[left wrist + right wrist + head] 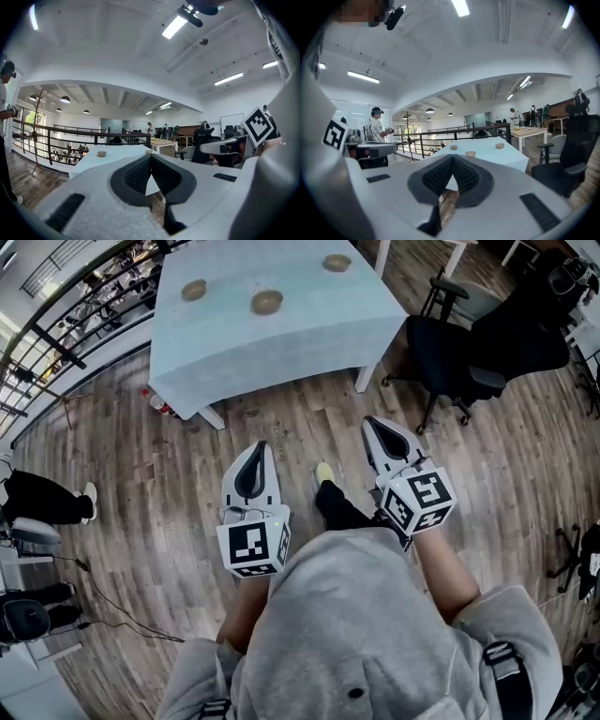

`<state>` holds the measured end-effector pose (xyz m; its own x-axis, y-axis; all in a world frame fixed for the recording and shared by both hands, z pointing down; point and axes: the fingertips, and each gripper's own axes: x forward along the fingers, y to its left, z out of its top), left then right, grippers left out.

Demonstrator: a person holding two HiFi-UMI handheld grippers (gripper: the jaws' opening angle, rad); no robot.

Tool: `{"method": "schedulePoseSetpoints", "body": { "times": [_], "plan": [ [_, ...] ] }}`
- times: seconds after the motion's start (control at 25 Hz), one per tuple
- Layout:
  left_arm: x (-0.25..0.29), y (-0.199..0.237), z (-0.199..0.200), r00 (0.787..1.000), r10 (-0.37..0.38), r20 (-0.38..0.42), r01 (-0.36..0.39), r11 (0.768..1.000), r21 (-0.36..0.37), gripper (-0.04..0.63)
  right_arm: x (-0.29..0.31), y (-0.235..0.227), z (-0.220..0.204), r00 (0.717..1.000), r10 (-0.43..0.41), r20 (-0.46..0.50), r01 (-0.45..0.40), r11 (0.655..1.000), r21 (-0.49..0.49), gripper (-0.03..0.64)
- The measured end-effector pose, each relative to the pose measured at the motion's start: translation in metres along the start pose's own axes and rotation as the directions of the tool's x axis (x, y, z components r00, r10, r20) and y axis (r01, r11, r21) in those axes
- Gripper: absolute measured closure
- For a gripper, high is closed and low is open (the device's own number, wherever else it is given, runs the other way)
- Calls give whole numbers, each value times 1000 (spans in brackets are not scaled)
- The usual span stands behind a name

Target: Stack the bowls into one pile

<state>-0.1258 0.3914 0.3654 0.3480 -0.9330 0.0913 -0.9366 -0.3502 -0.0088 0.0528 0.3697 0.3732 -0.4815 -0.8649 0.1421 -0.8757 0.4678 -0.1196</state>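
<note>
Three brown bowls stand apart on a table (281,343) with a pale blue cloth: one at the left (194,290), one in the middle (266,302), one at the far right (337,262). Both grippers hang over the wooden floor, well short of the table and pointing toward it. My left gripper (258,448) is shut with nothing in it; from it I see two bowls (101,153) (148,151) far ahead. My right gripper (373,423) is also shut and empty; ahead of it all three bowls (453,147) (470,153) (499,146) show on the table (501,157).
A black office chair (459,362) stands just right of the table. A black railing (66,324) runs along the left, over a drop. Another person's legs (37,498) are at the far left, and a person with a headset (377,126) stands by the railing.
</note>
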Motion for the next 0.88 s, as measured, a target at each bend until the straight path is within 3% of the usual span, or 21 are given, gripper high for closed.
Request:
{"method": "schedulePoseSetpoints", "body": {
  "times": [0.64,0.88],
  "plan": [
    [155,75,-6,991,55,-120,-58,998,-26,577,145,-61,1,992,55,-117,-54,998,15,591],
    [208,84,5,990,56,-133,-56,998,-1,577,192,-92,27,993,79,-92,-78,997,13,591]
  ]
}}
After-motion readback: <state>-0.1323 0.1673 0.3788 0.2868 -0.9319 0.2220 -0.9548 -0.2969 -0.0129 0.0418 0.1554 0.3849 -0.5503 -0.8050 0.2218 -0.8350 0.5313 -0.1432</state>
